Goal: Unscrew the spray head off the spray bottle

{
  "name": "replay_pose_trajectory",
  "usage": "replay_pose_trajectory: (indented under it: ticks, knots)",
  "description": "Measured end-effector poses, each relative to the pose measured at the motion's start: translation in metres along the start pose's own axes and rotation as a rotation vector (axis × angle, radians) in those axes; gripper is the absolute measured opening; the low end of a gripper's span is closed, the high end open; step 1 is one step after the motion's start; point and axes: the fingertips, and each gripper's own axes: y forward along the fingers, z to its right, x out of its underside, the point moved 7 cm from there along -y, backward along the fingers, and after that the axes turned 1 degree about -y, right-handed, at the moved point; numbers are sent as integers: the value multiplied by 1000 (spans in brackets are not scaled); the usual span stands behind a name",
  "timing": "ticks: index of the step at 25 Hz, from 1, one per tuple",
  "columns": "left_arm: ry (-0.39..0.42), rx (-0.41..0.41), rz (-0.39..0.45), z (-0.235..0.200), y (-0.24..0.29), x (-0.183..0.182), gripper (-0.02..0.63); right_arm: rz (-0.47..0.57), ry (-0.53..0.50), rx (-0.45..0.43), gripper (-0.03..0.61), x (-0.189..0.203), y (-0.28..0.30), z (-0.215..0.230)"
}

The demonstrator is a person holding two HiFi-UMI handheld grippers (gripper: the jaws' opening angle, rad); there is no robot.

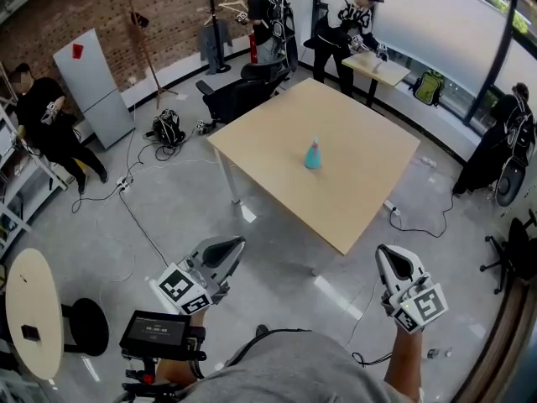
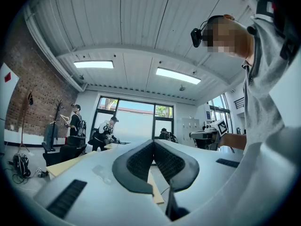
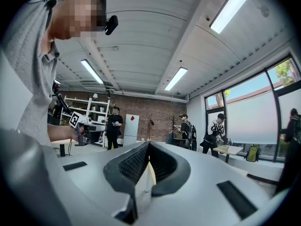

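Observation:
A small teal spray bottle [image 1: 312,154] stands upright near the middle of a light wooden table [image 1: 369,183] in the head view. My left gripper [image 1: 236,246] hangs well short of the table's near left side, jaws shut and empty. On the right, my right gripper [image 1: 385,254] is held off the table's near corner, also shut with nothing in it. Both gripper views look level across the room, with the dark pads [image 2: 154,145] [image 3: 147,146] pressed together at the tips. The bottle does not show in either gripper view.
A black office chair [image 1: 239,95] stands at the table's far side, cables [image 1: 138,225] trail over the grey floor. Several people work by the brick wall, the windows and a small desk [image 1: 382,67]. A round side table [image 1: 32,313] sits at lower left.

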Motion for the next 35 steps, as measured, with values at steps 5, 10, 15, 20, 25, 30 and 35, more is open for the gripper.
replay_pose_trajectory:
  ticks: [5,10,15,20,25,30,35]
  knots:
    - [-10,19,0,-11,1,5,5,1,26,16,6,4,12,-1]
    - [-27,44,-2,-28,-4,14,5,-5,30,39,6,8,28,-11]
    - [-52,64,1,-53,-6,21,5,-21,27,53,6,9,46,-22]
    - [-79,82,-8,-72,19,31,5,-58,38,77,6,16,54,0]
    - [-91,80,-30,-95,68,43,5,-64,58,72,6,27,78,47]
    - [-97,51,-33,-129,128,50,5,-64,70,19,6,36,121,104]
    - [-84,41,-22,-149,199,59,5,-63,77,-62,6,45,158,160]
